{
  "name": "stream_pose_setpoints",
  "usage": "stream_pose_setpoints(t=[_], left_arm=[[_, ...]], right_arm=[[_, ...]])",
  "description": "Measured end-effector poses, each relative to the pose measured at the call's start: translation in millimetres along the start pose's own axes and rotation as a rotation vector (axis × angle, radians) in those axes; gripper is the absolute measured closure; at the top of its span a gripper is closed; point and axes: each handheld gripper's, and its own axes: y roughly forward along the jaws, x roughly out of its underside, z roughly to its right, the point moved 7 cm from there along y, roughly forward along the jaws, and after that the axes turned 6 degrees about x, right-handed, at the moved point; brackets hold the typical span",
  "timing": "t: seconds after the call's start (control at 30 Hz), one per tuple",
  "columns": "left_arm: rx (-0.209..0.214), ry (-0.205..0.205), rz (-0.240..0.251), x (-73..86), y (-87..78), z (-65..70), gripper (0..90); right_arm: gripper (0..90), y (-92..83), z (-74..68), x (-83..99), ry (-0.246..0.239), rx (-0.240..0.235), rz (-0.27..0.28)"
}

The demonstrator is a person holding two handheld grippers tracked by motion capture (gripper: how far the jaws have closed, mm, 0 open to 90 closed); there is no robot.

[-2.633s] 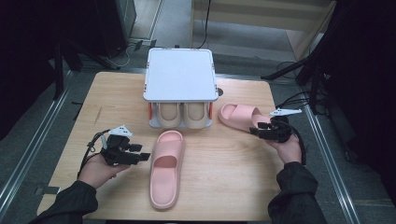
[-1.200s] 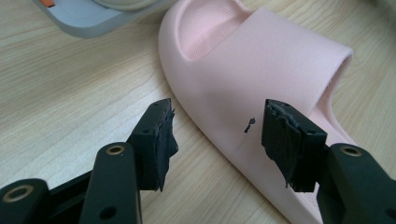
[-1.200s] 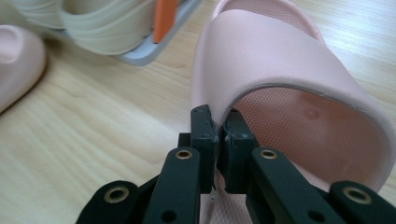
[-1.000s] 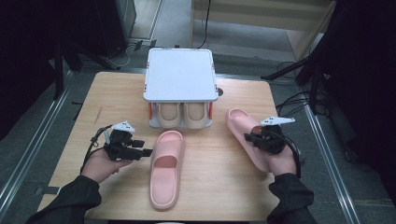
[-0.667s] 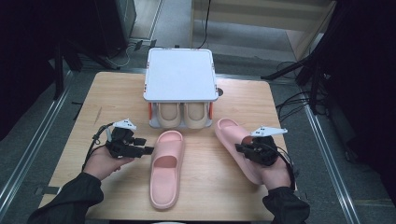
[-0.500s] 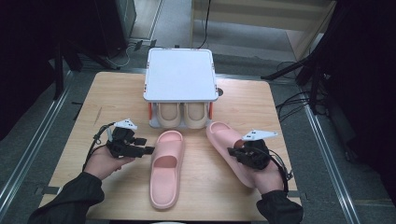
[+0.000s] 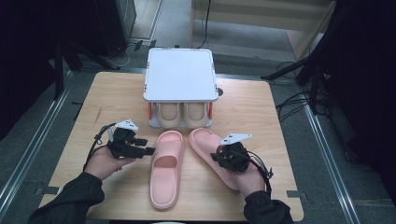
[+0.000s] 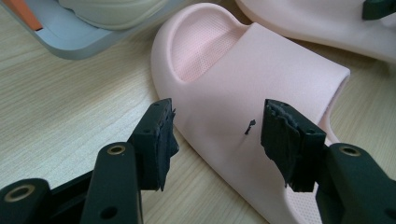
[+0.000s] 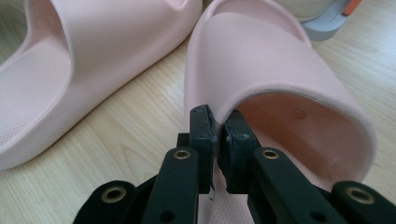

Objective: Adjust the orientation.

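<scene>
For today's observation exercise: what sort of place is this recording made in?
Probably a lab or workshop set up for recording, not a home: a bare wooden table on metal floor rails, loose cables on the floor, and a small shoe rack.

light wooden table [image 7: 243, 98], grain runs left to right; the same pale grain shows in the left gripper view [image 8: 56, 93] and the right gripper view [image 9: 140, 121]. small dark round hole [image 7: 220, 92] near the far edge, right of centre. two short dark marks [image 7: 77, 103] on the left part of the top. grey floor [image 7: 261, 51] around the table. metal rail [image 7: 32, 154] along the left side, a second rail [image 7: 327, 154] along the right. black cables [image 7: 294, 100] on the floor at right, near a black stand leg [image 7: 299, 70]. pale wooden furniture [image 7: 261, 11] at the back. dark cabinet [image 7: 93, 23] at back left, white cable [image 7: 122, 50] on the floor beside it.
</scene>
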Motion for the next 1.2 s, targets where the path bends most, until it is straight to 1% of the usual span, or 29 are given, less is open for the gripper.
stream_pose_setpoints(t=[0.1, 0.13, 0.2, 0.27, 0.3, 0.37, 0.4, 0.47, 0.53, 0.6, 0.63, 0.67, 0.7, 0.73, 0.8, 0.87, 0.9, 0.97, 1.0, 1.07, 1.13, 1.2], left_arm=[[-0.001, 0.008, -0.003, 0.1, 0.6, 0.3, 43.6], [-0.001, 0.011, -0.005, 0.2, 0.8, 0.2, 43.6], [0.000, 0.010, -0.010, 0.7, 1.4, 0.8, 43.6], [0.000, 0.014, -0.011, 0.7, 1.3, 1.1, 43.6], [0.000, 0.014, -0.011, 0.7, 1.3, 1.2, 43.6], [0.000, 0.014, -0.010, 0.9, 1.3, 1.5, 43.6], [0.000, 0.014, -0.010, 0.9, 1.3, 1.5, 43.6], [0.001, 0.014, -0.010, 0.9, 1.4, 1.6, 43.6], [0.001, 0.015, -0.011, 1.1, 1.5, 1.7, 43.7], [0.000, 0.015, -0.009, 1.1, 1.4, 1.6, 43.7], [0.003, 0.014, -0.008, 1.0, 1.1, 1.6, 43.7], [0.003, 0.013, -0.006, 1.0, 0.7, 1.6, 43.7], [0.000, 0.014, -0.005, 1.0, 0.2, 1.2, 43.7], [0.000, 0.012, -0.003, 1.0, 0.1, 1.2, 43.8], [-0.001, 0.011, -0.003, 1.2, -0.3, 0.9, 43.9], [-0.002, 0.011, -0.005, 1.4, -0.2, 0.8, 43.9], [-0.002, 0.013, -0.005, 1.5, -0.1, 1.0, 43.9], [0.000, 0.012, -0.007, 1.8, 0.2, 1.4, 44.0], [0.002, 0.014, -0.009, 2.1, 0.3, 1.6, 44.0], [0.000, 0.015, -0.011, 2.5, 0.6, 1.5, 44.0], [-0.002, 0.015, -0.014, 2.8, 1.3, 1.2, 44.0], [0.001, 0.012, -0.014, 3.0, 2.3, 1.8, 44.0]], right_arm=[[84.7, 5.2, -5.7, 0.9, -0.022, 0.021, -0.018], [84.7, 6.5, -7.2, 0.8, -0.031, 0.020, -0.017], [84.6, 9.0, -12.1, 1.3, -0.032, 0.019, -0.025], [84.6, 12.3, -17.3, 1.3, -0.053, 0.015, -0.031], [84.7, 13.5, -20.3, 1.5, -0.051, 0.013, -0.037], [84.2, 15.9, -23.7, 1.4, -0.060, 0.023, -0.038], [84.0, 16.9, -25.1, 0.7, -0.065, 0.026, -0.030], [82.5, 17.5, -27.9, -0.3, -0.058, 0.030, -0.023], [78.2, 17.1, -30.0, -1.8, -0.044, 0.015, -0.016], [74.1, 16.5, -29.7, -2.4, -0.029, -0.011, -0.006], [73.2, 14.0, -28.2, -2.8, -0.016, -0.026, 0.004], [73.2, 11.5, -26.9, -2.9, -0.013, -0.030, 0.007], [73.2, 6.9, -24.4, -3.7, -0.007, -0.044, 0.028], [74.1, 2.4, -22.2, -3.4, 0.005, -0.050, 0.030], [77.8, -4.7, -16.9, -3.1, 0.008, -0.052, 0.047], [81.5, -17.5, -5.1, -2.8, 0.027, -0.042, 0.076], [81.8, -20.8, -0.7, -2.7, 0.037, -0.035, 0.085], [82.2, -27.2, 12.3, -1.6, 0.053, -0.013, 0.102], [82.2, -28.6, 17.6, -0.6, 0.059, 0.000, 0.103], [82.1, -29.1, 33.5, 3.5, 0.077, 0.029, 0.100], [81.8, -25.8, 46.8, 8.3, 0.106, 0.046, 0.080], [80.9, -19.5, 56.9, 13.4, 0.117, 0.058, 0.054]])
